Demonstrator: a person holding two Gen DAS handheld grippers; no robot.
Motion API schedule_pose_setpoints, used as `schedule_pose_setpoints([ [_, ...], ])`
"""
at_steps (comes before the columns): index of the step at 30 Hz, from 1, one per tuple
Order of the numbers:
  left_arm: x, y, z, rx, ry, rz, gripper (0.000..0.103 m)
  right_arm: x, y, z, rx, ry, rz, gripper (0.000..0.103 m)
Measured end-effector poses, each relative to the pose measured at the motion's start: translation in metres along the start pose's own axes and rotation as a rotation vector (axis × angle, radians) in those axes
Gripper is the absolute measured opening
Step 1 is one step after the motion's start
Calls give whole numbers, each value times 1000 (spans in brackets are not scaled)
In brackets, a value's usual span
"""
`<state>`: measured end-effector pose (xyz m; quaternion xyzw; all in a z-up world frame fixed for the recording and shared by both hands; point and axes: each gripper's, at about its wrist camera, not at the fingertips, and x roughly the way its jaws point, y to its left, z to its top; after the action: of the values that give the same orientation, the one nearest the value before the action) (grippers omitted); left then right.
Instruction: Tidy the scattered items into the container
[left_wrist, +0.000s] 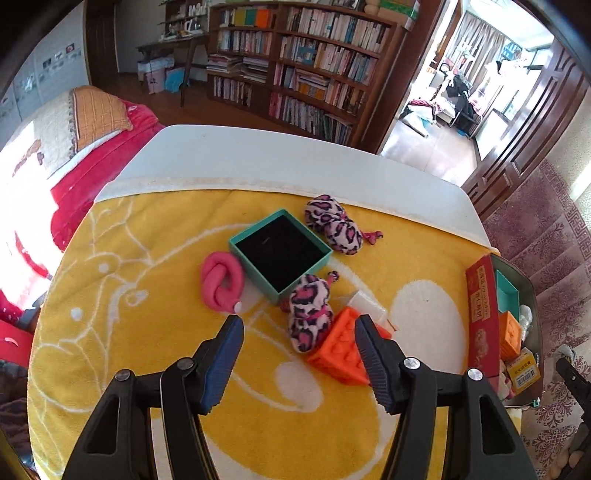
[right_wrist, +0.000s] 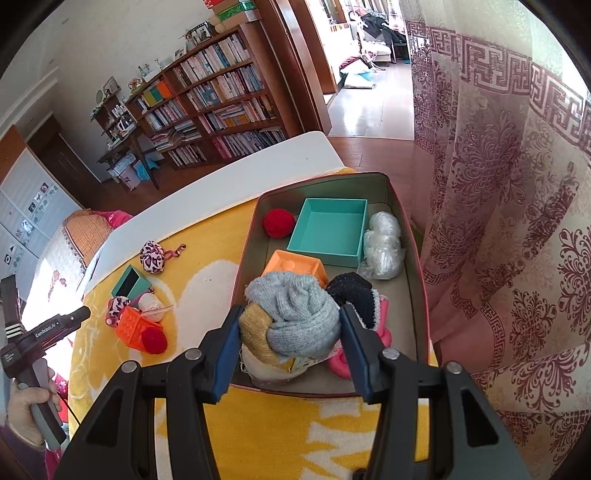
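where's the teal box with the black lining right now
In the left wrist view the teal box sits mid-table on the yellow towel, between the pink roll on its left and a leopard-print pouch at its far right corner.

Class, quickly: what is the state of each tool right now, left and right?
Left tool: open, holding nothing, above the yellow cloth.
Right tool: shut on the grey knitted bundle, over the container.
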<state>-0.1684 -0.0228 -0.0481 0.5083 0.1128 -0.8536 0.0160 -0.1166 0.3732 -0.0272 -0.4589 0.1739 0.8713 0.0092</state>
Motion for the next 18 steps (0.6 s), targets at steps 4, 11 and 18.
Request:
schedule_pose_setpoints([
  [4, 16, 37, 2, -56, 43, 9, 64, 5, 19, -3, -17, 15, -4, 56],
  [11, 60, 56, 10, -31, 114, -6, 64, 10, 41, -10, -14, 32, -38, 56],
  [18, 101, 70, 24, -44, 167, -41, 64, 13, 48, -20, 15, 54, -100, 56],
])
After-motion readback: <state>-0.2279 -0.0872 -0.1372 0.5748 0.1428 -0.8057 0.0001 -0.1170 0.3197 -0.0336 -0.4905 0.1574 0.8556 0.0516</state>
